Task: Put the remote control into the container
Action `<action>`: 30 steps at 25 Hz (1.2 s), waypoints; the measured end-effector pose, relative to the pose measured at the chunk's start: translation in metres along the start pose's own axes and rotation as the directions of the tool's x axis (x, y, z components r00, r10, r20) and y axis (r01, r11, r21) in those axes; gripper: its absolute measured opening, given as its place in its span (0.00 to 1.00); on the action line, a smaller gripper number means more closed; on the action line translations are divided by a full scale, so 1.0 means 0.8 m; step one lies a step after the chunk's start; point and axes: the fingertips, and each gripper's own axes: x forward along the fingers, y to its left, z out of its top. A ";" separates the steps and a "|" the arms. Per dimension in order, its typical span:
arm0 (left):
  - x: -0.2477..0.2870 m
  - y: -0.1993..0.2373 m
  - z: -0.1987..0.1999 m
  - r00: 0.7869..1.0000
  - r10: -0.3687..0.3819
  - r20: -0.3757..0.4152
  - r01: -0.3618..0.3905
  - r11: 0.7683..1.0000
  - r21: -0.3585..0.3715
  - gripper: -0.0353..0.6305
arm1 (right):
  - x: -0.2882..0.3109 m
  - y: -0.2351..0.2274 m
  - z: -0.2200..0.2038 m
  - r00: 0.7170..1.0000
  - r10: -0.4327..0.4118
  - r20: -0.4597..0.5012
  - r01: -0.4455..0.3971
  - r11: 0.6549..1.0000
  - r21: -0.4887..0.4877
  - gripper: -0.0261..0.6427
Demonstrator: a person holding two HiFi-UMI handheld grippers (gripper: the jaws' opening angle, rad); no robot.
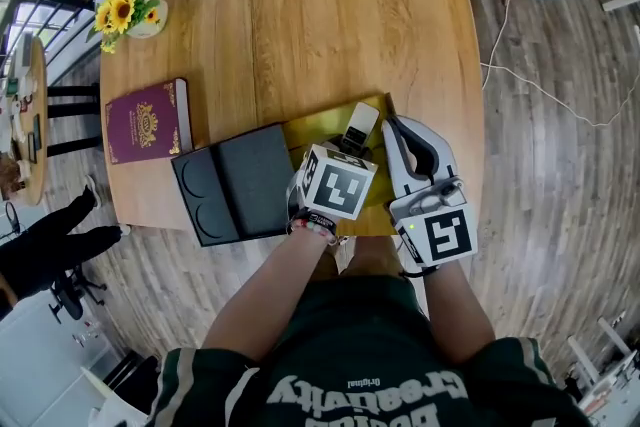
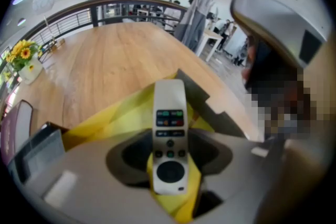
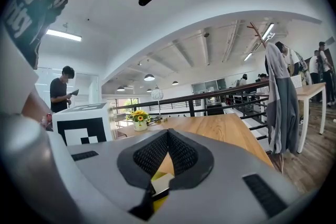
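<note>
left gripper [image 1: 348,150] clamps the remote control [image 2: 169,134] over the yellow container [image 1: 315,130]. right gripper [image 3: 168,136] closed, empty. black case [image 1: 235,185] just beside the container.

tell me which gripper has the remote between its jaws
The left gripper: its jaws clamp the remote control at the yellow-lined container. The right gripper has its jaws shut on nothing.

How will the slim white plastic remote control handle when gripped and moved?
The white plastic remote control looks rigid, so it likely won't flex between the left gripper's jaws. Its smooth narrow sides might slip or pivot. Long and flat, it should lie still, not roll.
</note>
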 end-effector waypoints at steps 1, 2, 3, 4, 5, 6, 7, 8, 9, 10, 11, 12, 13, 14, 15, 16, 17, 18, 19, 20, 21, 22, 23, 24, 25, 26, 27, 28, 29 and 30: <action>0.002 0.000 0.000 1.000 0.000 0.000 0.000 1.000 -0.003 0.36 | 0.000 0.000 0.000 1.000 0.000 0.001 0.000 1.000 0.000 0.06; 0.003 0.001 0.001 1.000 0.001 0.000 -0.001 1.000 -0.003 0.36 | 0.001 -0.001 -0.001 1.000 0.000 -0.001 0.000 1.000 0.001 0.06; 0.004 0.000 0.001 1.000 0.003 0.002 -0.003 1.000 0.000 0.36 | 0.002 -0.001 -0.003 1.000 0.000 -0.004 0.000 1.000 0.003 0.06; 0.005 0.000 0.002 1.000 0.005 0.005 -0.006 1.000 0.005 0.36 | 0.002 -0.002 -0.004 1.000 -0.001 -0.007 0.002 1.000 0.005 0.06; 0.006 -0.001 0.002 1.000 0.008 0.009 -0.008 1.000 0.011 0.36 | 0.002 -0.003 -0.006 1.000 -0.004 -0.010 0.004 1.000 0.007 0.06; 0.006 -0.002 0.003 1.000 0.010 0.016 -0.010 1.000 0.016 0.36 | 0.002 -0.004 -0.007 1.000 -0.006 -0.013 0.006 1.000 0.007 0.06; 0.006 -0.003 0.003 1.000 0.011 0.023 -0.011 1.000 0.021 0.36 | 0.002 -0.005 -0.007 1.000 -0.008 -0.014 0.008 1.000 0.007 0.06; 0.007 -0.003 0.003 1.000 0.012 0.028 -0.012 1.000 0.024 0.36 | 0.002 -0.005 -0.009 1.000 -0.009 -0.016 0.009 1.000 0.006 0.06; 0.007 -0.003 0.002 0.999 0.011 0.030 -0.012 1.000 0.025 0.36 | 0.002 -0.006 -0.010 1.000 -0.010 -0.018 0.011 1.000 0.006 0.06; 0.009 -0.002 -0.001 1.000 0.008 0.028 -0.009 1.000 0.023 0.36 | 0.002 -0.006 -0.012 1.000 -0.012 -0.021 0.012 1.000 0.008 0.06; 0.011 -0.002 -0.005 1.000 0.004 0.024 -0.004 1.000 0.019 0.36 | 0.002 -0.007 -0.013 1.000 -0.014 -0.023 0.014 1.000 0.009 0.06; 0.012 -0.003 -0.009 1.000 0.000 0.024 -0.001 1.000 0.016 0.36 | 0.002 -0.008 -0.014 1.000 -0.015 -0.026 0.016 1.000 0.010 0.06; 0.013 -0.004 -0.012 1.000 0.000 0.028 -0.001 1.000 0.017 0.36 | 0.001 -0.010 -0.015 0.999 -0.018 -0.029 0.018 1.000 0.009 0.06; 0.014 -0.004 -0.014 0.999 0.005 0.036 -0.006 1.000 0.022 0.36 | 0.000 -0.011 -0.016 0.999 -0.020 -0.032 0.020 1.000 0.008 0.06; 0.014 -0.004 -0.014 0.999 0.012 0.042 -0.013 0.999 0.030 0.36 | -0.001 -0.012 -0.016 0.999 -0.022 -0.034 0.023 1.000 0.007 0.06; 0.015 -0.003 -0.014 0.999 0.019 0.045 -0.021 0.999 0.037 0.36 | -0.001 -0.013 -0.018 0.999 -0.025 -0.035 0.025 1.000 0.007 0.06; 0.015 -0.002 -0.014 0.999 0.024 0.047 -0.026 0.999 0.041 0.36 | -0.001 -0.013 -0.019 0.999 -0.026 -0.036 0.026 1.000 0.008 0.06; 0.015 -0.002 -0.014 0.998 0.027 0.049 -0.030 0.999 0.043 0.36 | -0.002 -0.013 -0.020 0.999 -0.027 -0.038 0.027 1.000 0.009 0.06; 0.016 -0.002 -0.014 0.998 0.028 0.051 -0.030 0.999 0.043 0.36 | -0.003 -0.013 -0.021 0.999 -0.027 -0.039 0.028 1.000 0.009 0.06; 0.016 -0.002 -0.014 0.998 0.027 0.053 -0.029 0.999 0.043 0.36 | -0.004 -0.012 -0.022 0.999 -0.027 -0.041 0.027 1.000 0.009 0.06; 0.016 -0.003 -0.015 0.998 0.026 0.055 -0.028 0.999 0.044 0.36 | -0.005 -0.011 -0.021 0.999 -0.026 -0.042 0.027 1.000 0.008 0.06; 0.016 -0.003 -0.015 0.998 0.024 0.056 -0.027 0.999 0.046 0.36 | -0.005 -0.010 -0.020 0.999 -0.025 -0.042 0.026 1.000 0.006 0.06; 0.016 -0.002 -0.016 0.998 0.023 0.058 -0.026 0.998 0.049 0.36 | -0.005 -0.009 -0.020 0.999 -0.025 -0.043 0.025 1.000 0.004 0.06; 0.016 -0.002 -0.016 0.998 0.024 0.061 -0.027 0.998 0.053 0.36 | -0.004 -0.008 -0.019 0.999 -0.024 -0.043 0.024 1.000 0.002 0.06; 0.016 -0.002 -0.016 0.997 0.028 0.065 -0.032 0.998 0.060 0.36 | -0.004 -0.008 -0.019 0.999 -0.024 -0.044 0.024 1.000 0.000 0.06; 0.016 -0.002 -0.016 0.997 0.036 0.071 -0.041 0.997 0.072 0.36 | -0.004 -0.007 -0.019 0.999 -0.024 -0.045 0.024 1.000 -0.002 0.06; 0.016 -0.002 -0.017 0.996 0.047 0.077 -0.054 0.995 0.088 0.36 | -0.004 -0.006 -0.020 0.999 -0.023 -0.047 0.023 1.000 -0.005 0.06; 0.016 -0.002 -0.018 0.995 0.057 0.081 -0.065 0.993 0.103 0.36 | -0.004 -0.004 -0.020 0.999 -0.021 -0.049 0.021 1.000 -0.007 0.06; 0.017 -0.003 -0.019 0.995 0.064 0.083 -0.073 0.991 0.112 0.36 | -0.004 -0.003 -0.019 0.999 -0.019 -0.050 0.019 1.000 -0.006 0.06; 0.017 -0.003 -0.019 0.994 0.066 0.083 -0.076 0.990 0.116 0.36 | -0.003 -0.002 -0.018 0.999 -0.018 -0.047 0.017 1.000 -0.003 0.06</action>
